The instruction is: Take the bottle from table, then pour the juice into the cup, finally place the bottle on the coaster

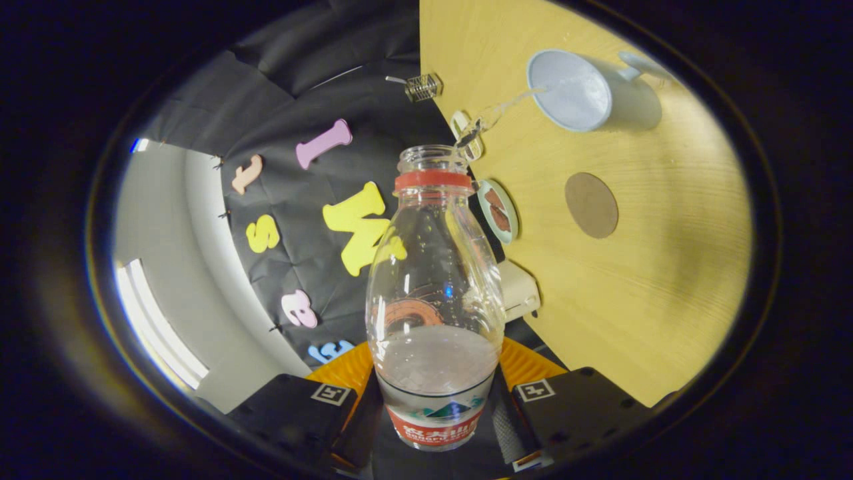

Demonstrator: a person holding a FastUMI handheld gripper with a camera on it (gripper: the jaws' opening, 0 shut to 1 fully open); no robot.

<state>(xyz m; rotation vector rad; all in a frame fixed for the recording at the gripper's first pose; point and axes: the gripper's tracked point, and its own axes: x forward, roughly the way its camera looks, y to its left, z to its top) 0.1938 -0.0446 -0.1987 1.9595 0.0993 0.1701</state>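
The bottle [433, 293] carries a red label band [434, 427] with pale characters under a mountain picture, too blurred to read. Each finger of the claw [433, 400] bears a square black-and-white marker [331, 394], a pattern rather than text.

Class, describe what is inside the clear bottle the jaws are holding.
The bottle, clamped between the jaws, is part full of clear liquid, with a thin stream leaving its mouth toward the cup. Its label hides the base.
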